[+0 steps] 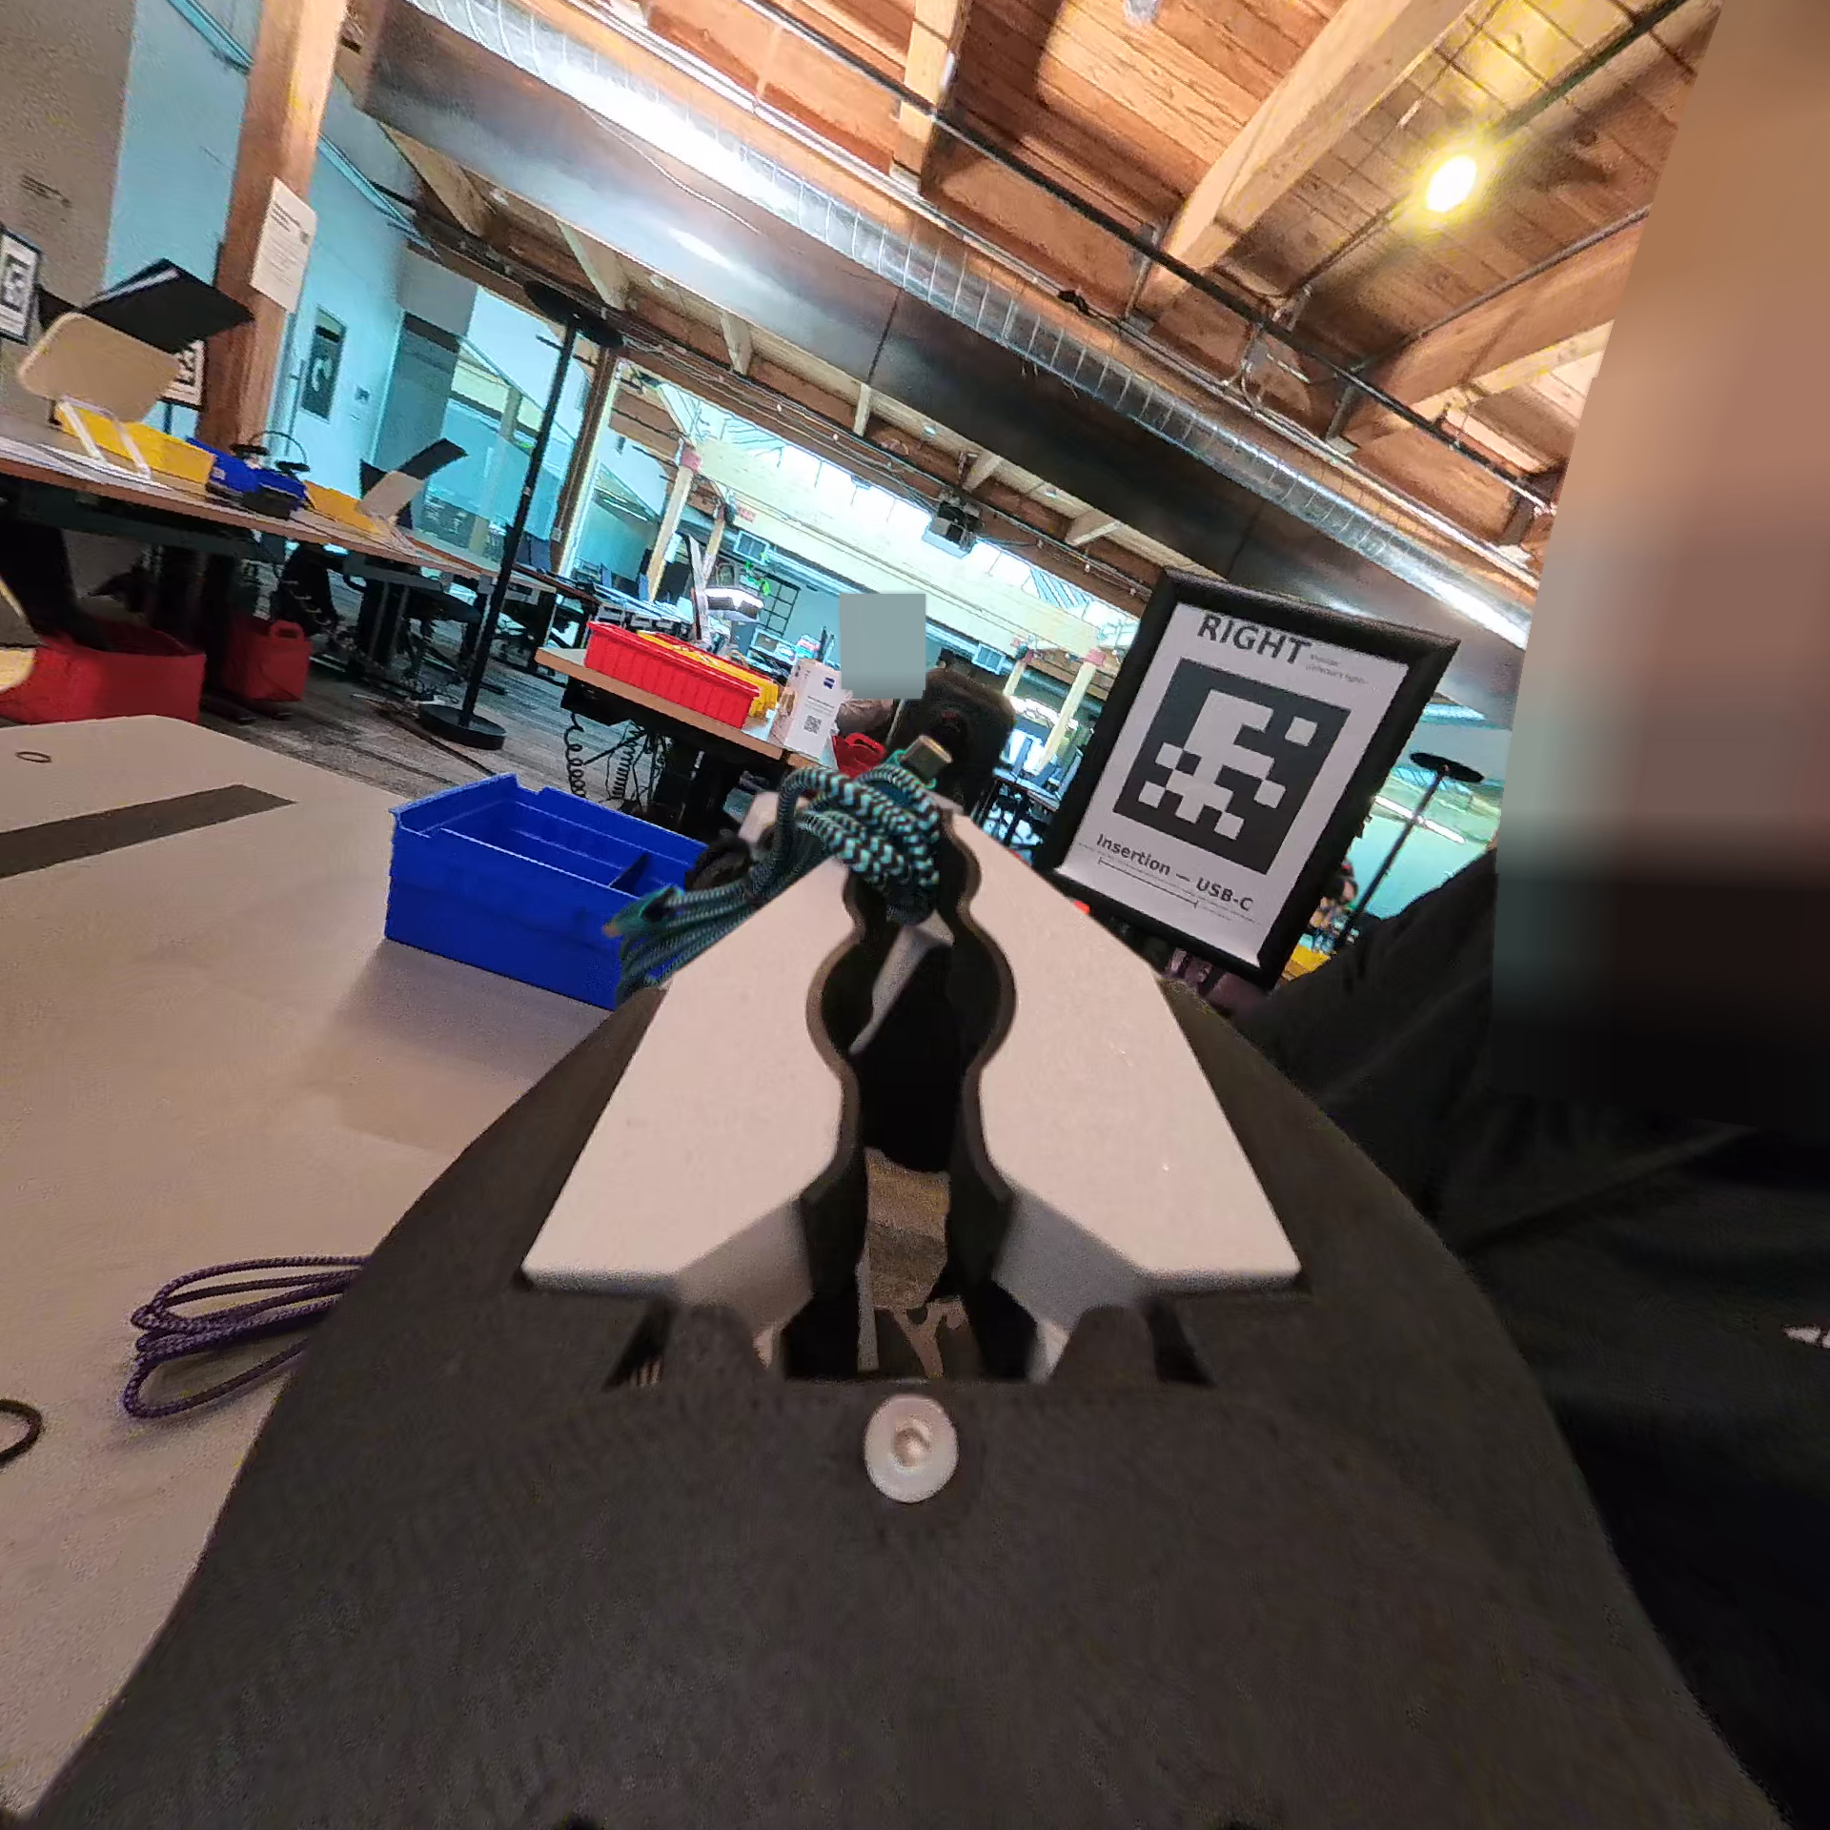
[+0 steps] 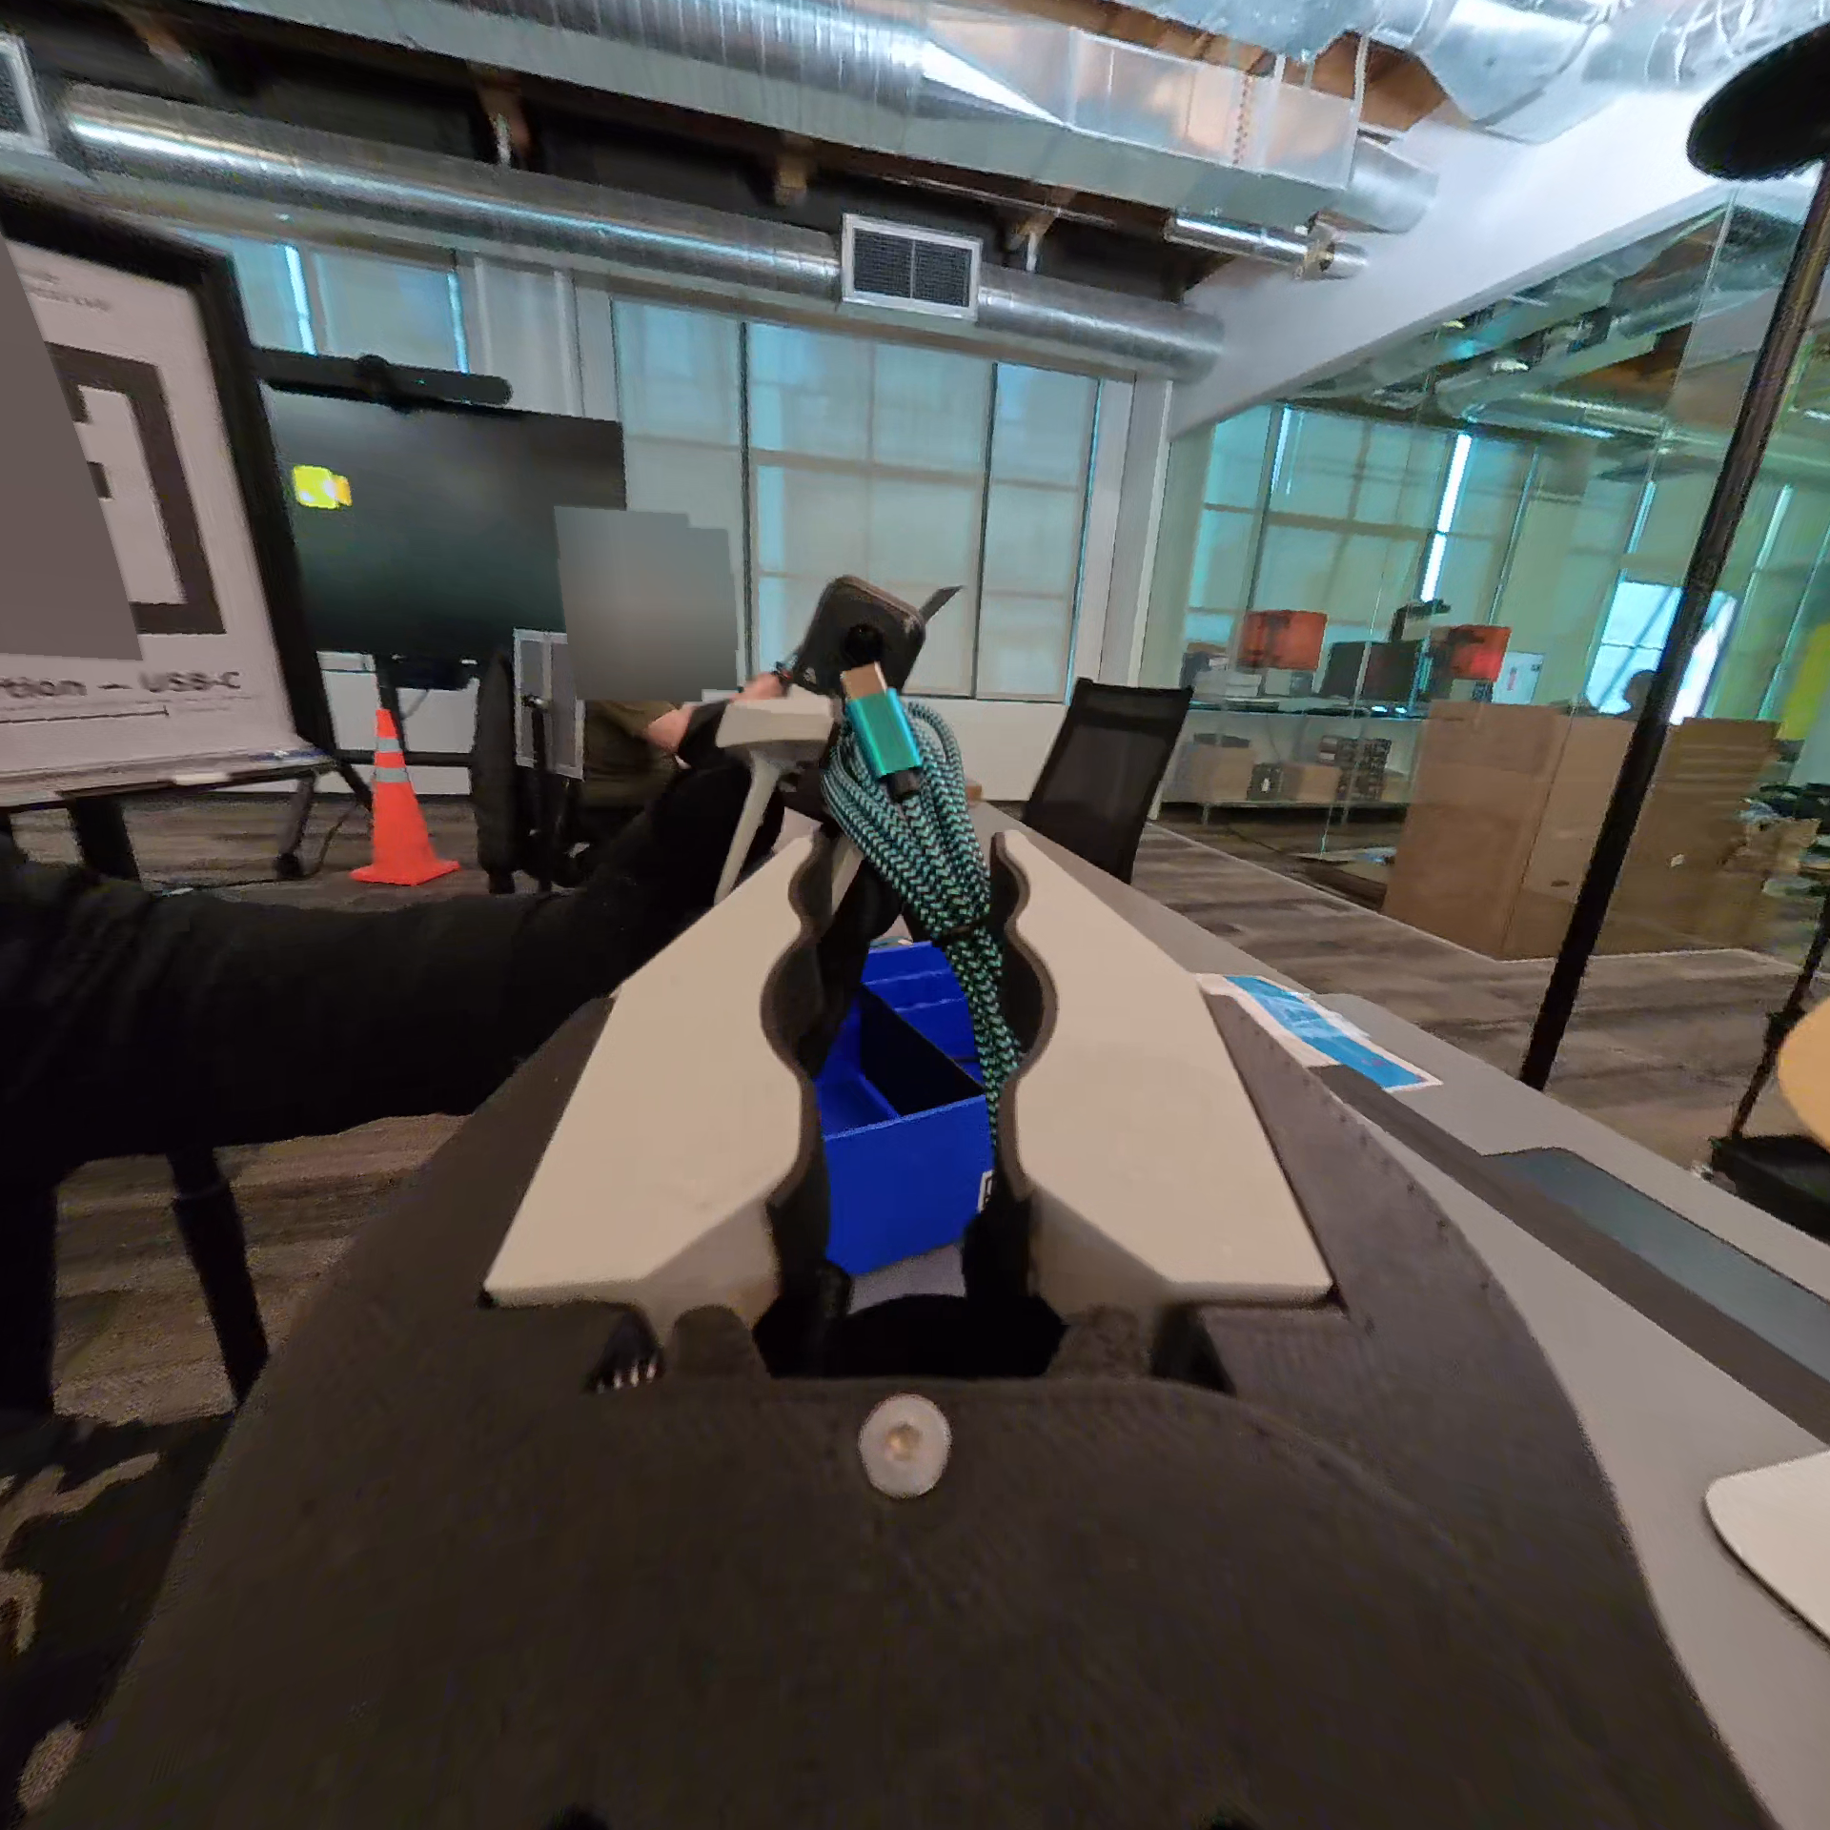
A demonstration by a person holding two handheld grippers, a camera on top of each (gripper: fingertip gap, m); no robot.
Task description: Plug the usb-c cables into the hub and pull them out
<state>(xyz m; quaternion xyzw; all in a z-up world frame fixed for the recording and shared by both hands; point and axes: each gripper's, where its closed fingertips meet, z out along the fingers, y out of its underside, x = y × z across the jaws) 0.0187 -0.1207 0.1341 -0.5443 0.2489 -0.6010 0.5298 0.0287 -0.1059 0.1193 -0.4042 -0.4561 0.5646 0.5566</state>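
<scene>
Braided teal cable (image 2: 926, 871), metallic plug (image 2: 884, 731)

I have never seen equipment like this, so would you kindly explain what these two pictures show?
A person holds two hand tools, each a two-finger gripper with a camera looking along its fingers. One picture comes from the left gripper, the other from the right gripper. Both appear closed on the same coiled teal cable, its plug pointing up. On the grey table sit a blue bin and a purple cable. No hub shows.
</scene>
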